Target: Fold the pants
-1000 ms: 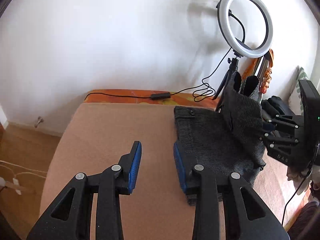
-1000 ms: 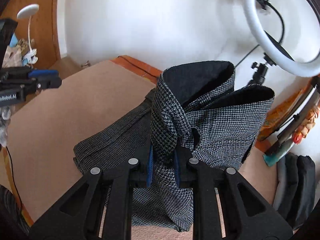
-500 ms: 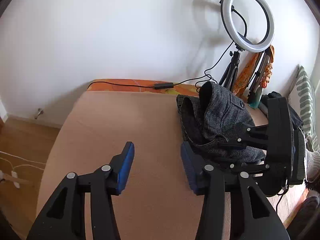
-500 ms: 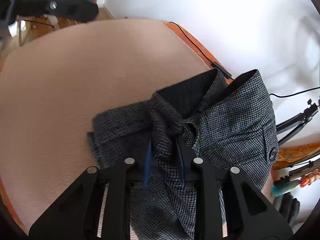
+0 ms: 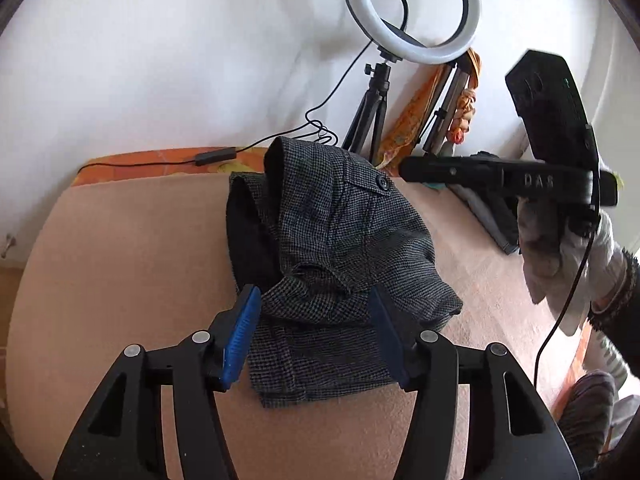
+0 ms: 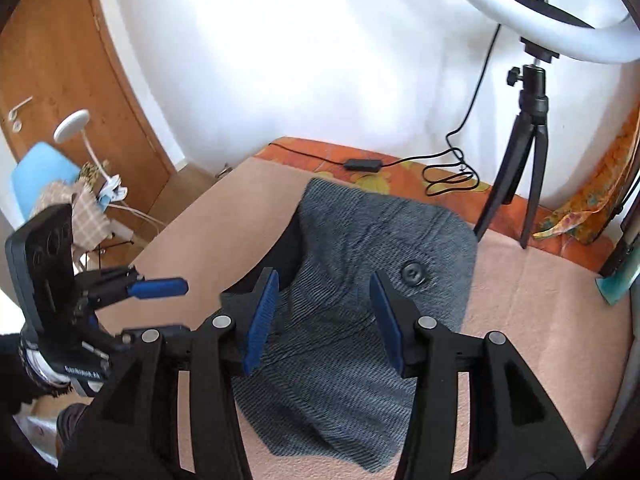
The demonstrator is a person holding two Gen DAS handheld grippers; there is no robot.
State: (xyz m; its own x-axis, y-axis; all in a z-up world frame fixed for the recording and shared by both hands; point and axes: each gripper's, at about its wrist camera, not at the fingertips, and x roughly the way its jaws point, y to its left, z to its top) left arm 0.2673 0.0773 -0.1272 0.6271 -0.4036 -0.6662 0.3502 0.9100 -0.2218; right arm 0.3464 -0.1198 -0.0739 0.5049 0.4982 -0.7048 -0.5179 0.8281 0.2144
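The grey houndstooth pants (image 5: 340, 248) lie in a loosely folded heap on the tan cover (image 5: 120, 280); they also show in the right wrist view (image 6: 360, 280). My left gripper (image 5: 314, 332) is open, its blue pads either side of the heap's near edge, gripping nothing. My right gripper (image 6: 324, 312) is open just above the pants with nothing between its pads. The right gripper also shows in the left wrist view (image 5: 500, 178), held in a gloved hand right of the pants. The left gripper shows at the left of the right wrist view (image 6: 156, 288).
A ring light on a tripod (image 5: 412, 12) stands behind the pants by the white wall, its cable (image 5: 216, 156) on an orange patterned sheet (image 5: 140, 166). Dark folded clothes (image 5: 488, 216) lie at the right. A wooden door (image 6: 60, 80) and blue chair (image 6: 36, 176) stand left.
My right gripper let go of the pants, opened and drew back; the pants dropped into a heap. My left gripper moved right, up to the heap's near edge.
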